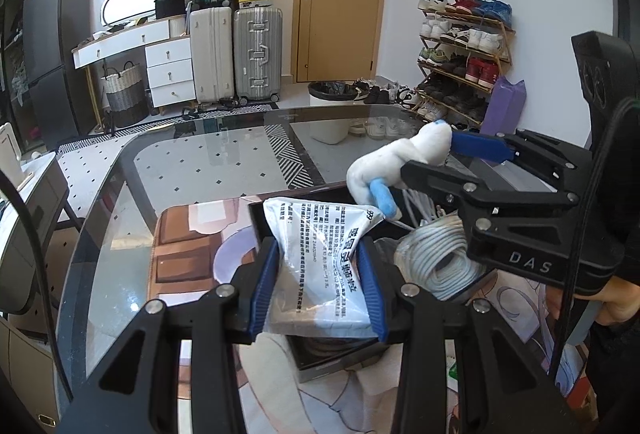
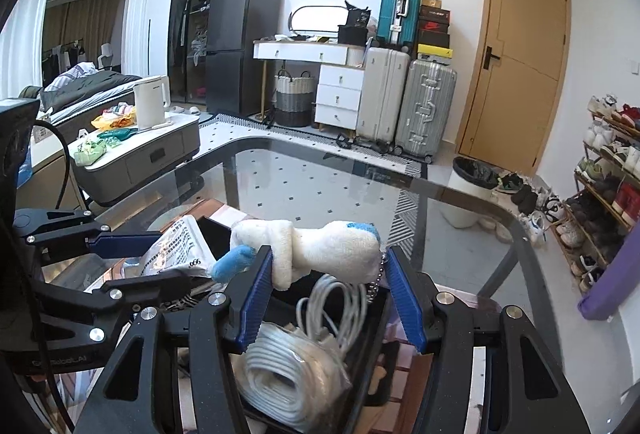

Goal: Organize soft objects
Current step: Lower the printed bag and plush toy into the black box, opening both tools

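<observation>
My view covers a round-cornered glass table [image 1: 192, 162] bearing a printed cartoon mat [image 1: 188, 242], with the tiled floor visible through the glass. On the mat rests an open black rectangular box [image 2: 372, 366]; I see its far rim behind both payloads. Inside the box lies a coil of pale grey cable in clear wrap [image 2: 288, 374], with loose white cord loops above it.

My left gripper [image 1: 318, 286] is clenched on a white plastic packet printed with black text [image 1: 320, 254]: both blue pads press its sides, and the packet is held over the left part of the box.

My right gripper [image 2: 330, 298] grasps a small white plush toy with blue limbs [image 2: 320, 246]. The toy lies crosswise between the blue fingers [image 2: 256, 298], above the cable coil; from the left wrist view it is pinched between a black finger and a blue one, above the box's right part. A thin ball chain [image 2: 376, 274] dangles from the toy's right end, beside the right finger. The packet and the toy are near each other, not touching.
</observation>
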{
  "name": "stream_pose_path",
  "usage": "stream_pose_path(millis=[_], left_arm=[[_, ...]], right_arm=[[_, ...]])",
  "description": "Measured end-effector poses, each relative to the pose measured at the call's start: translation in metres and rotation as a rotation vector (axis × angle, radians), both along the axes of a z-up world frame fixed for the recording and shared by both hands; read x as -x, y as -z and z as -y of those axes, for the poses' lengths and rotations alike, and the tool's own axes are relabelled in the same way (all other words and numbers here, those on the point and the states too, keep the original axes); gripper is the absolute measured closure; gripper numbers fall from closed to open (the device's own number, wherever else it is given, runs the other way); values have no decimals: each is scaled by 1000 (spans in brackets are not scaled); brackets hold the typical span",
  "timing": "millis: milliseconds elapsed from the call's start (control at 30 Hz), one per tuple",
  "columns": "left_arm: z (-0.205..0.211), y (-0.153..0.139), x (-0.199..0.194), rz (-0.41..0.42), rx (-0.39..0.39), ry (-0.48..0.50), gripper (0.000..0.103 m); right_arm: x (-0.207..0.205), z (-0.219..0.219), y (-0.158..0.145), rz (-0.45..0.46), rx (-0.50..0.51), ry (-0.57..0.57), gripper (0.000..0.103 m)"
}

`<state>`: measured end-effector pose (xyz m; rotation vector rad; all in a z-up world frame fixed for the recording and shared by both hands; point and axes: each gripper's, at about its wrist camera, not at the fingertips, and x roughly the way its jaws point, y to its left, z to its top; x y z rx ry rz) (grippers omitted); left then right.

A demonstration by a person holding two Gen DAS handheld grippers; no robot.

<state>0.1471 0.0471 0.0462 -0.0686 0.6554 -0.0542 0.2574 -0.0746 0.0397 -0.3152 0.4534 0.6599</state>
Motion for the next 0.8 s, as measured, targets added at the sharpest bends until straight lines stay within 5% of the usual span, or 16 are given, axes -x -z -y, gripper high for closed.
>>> stream_pose_path(millis=[167, 333, 800], left_arm=[[-4, 1, -2, -5, 7, -11, 64], [-4, 1, -5, -5, 23, -9, 64], [9, 2, -17, -8, 21, 10, 56]], right_arm=[[-7, -11, 9, -30, 14, -24, 44], [1, -5, 12, -1, 46, -80, 23], [20, 43, 10, -31, -24, -11, 13]])
